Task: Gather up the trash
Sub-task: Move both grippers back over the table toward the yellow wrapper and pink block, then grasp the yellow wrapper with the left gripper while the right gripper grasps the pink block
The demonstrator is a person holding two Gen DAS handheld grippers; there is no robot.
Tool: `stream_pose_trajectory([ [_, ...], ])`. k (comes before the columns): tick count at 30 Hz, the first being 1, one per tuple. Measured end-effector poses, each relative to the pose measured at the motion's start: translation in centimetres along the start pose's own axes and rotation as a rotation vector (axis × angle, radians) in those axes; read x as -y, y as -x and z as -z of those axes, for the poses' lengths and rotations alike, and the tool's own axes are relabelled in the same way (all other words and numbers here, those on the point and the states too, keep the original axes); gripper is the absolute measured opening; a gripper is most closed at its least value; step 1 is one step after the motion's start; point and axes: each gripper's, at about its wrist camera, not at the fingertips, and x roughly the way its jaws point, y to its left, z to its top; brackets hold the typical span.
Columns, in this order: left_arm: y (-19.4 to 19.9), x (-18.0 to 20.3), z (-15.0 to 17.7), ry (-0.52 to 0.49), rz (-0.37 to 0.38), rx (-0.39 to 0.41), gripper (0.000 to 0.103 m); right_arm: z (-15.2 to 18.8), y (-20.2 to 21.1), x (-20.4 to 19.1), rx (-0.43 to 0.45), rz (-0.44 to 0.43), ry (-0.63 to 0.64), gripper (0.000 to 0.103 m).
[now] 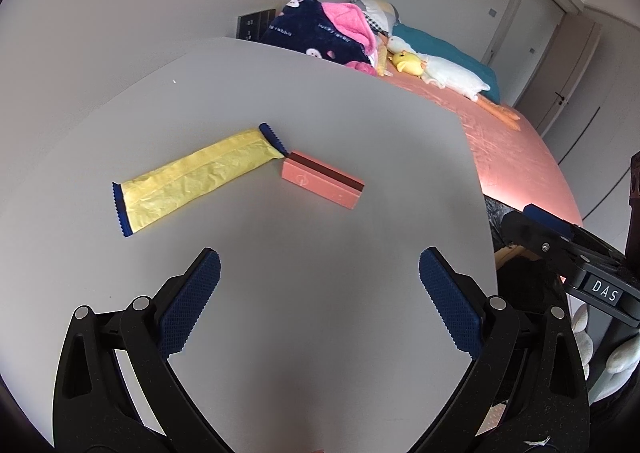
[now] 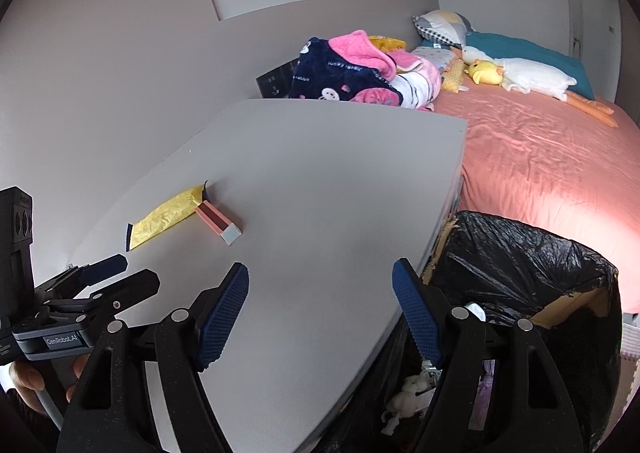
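A flat yellow wrapper (image 1: 196, 177) with blue serrated ends lies on the grey table (image 1: 320, 101), touching a small pink box (image 1: 322, 184) with a dark red stripe. Both also show in the right wrist view, the wrapper (image 2: 166, 219) and the box (image 2: 219, 222). My left gripper (image 1: 319, 273) is open and empty, hovering over the table short of both items. My right gripper (image 2: 320, 283) is open and empty above the table's right edge. A bin lined with a black bag (image 2: 520, 253) stands beside the table, with white crumpled trash inside (image 2: 408, 397).
A bed with a pink sheet (image 2: 540, 157) lies beyond the table, carrying a blue and pink blanket (image 2: 352, 69), pillows and plush ducks (image 2: 532, 79). A grey wall (image 1: 120, 13) borders the table's left side. The other gripper shows at each view's edge.
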Motion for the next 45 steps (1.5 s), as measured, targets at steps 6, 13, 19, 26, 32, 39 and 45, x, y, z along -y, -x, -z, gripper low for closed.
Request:
stream_pose_trajectory([
  [6, -0.2, -1.9, -0.5, -0.003, -0.025, 0.002, 0.096, -0.7, -1.7, -1.6, -0.028, -0.017, 0.026, 0.075],
  [13, -1.4, -3.9, -1.4, -0.008, -0.052, -0.012, 0.096, -1.2, -3.3, -2.3, -0.051, -0.029, 0.050, 0.075],
  [19, -2.3, -5.2, -2.6, -0.030, -0.047, -0.008, 0.096, -1.9, -4.3, -2.4, -0.058, -0.031, 0.055, 0.075],
  [26, -4.5, -5.8, -4.0, -0.108, -0.063, -0.050, 0.096, -2.2, -5.2, -2.8, -0.069, -0.032, 0.068, 0.075],
  [32, -5.6, -6.8, -4.5, -0.116, -0.081, -0.059, 0.095, -2.7, -6.1, -3.5, -0.077, -0.036, 0.085, 0.075],
  [39, -6.7, -7.4, -5.1, -0.156, -0.132, -0.088, 0.067, -2.7, -7.0, -5.0, -0.091, -0.041, 0.123, 0.075],
  [45, -6.8, -8.1, -5.6, -0.169, -0.152, -0.096, 0.056, -2.9, -7.9, -6.3, -0.104, -0.042, 0.163, 0.075],
])
